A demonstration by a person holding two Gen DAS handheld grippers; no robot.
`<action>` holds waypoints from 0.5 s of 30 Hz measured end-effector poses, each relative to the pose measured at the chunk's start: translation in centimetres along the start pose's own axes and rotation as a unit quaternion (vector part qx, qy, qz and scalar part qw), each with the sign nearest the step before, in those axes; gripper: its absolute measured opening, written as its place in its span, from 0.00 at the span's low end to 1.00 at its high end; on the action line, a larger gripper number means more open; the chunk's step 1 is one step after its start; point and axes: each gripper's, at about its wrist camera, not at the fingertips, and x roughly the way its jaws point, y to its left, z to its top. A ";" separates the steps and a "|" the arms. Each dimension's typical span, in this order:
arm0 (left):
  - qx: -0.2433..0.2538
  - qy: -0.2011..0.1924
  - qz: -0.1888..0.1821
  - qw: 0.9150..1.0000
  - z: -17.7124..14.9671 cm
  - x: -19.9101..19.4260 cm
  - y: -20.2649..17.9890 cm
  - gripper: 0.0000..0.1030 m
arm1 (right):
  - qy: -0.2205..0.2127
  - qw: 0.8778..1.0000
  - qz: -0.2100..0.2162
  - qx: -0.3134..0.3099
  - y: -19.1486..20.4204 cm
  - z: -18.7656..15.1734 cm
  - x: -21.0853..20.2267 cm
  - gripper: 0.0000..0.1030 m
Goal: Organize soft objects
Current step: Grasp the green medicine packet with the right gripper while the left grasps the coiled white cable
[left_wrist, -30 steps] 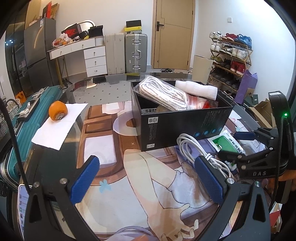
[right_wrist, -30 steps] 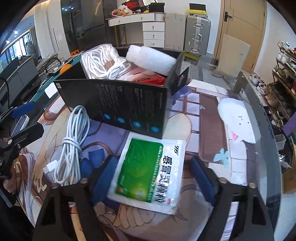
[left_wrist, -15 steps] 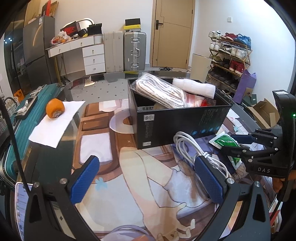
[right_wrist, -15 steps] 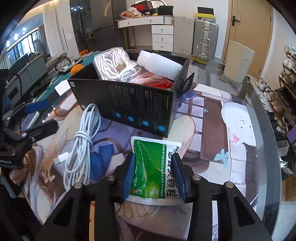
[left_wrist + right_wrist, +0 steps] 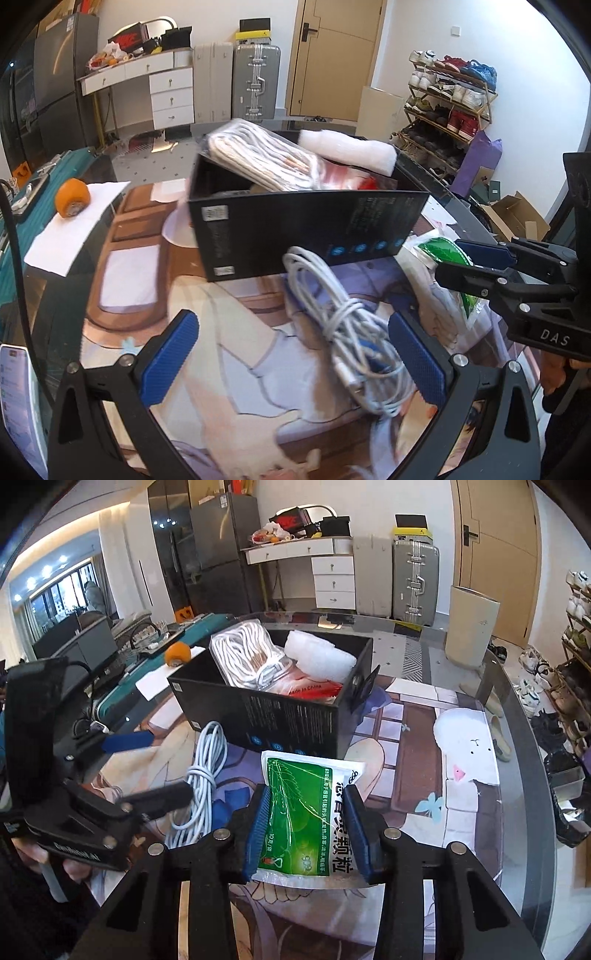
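My right gripper is shut on a green and white medicine sachet and holds it lifted above the table in front of the black box; the sachet also shows in the left wrist view. The box holds a bagged white rope, a white foam roll and a red packet. My left gripper is open, its fingers either side of a coiled white cable lying on the table; the cable also shows in the right wrist view.
An orange sits on white paper at the far left. A teal suitcase lies beside the table. The round glass table edge curves on the right, with a shoe rack beyond.
My right gripper closed on the sachet and lifted it off the table. My left gripper moved right and forward, so the white cable now lies between its fingers.
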 end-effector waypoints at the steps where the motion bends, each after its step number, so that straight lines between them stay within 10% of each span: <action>1: 0.001 0.002 0.000 1.000 0.1 0.1 -0.3 1.00 | -0.003 1.000 0.003 0.001 -0.2 0.0 -0.1 0.39; 15: 0.007 0.049 0.028 0.998 -0.1 2.6 -1.5 1.00 | -0.009 1.000 0.000 0.013 -1.1 -0.1 -0.9 0.39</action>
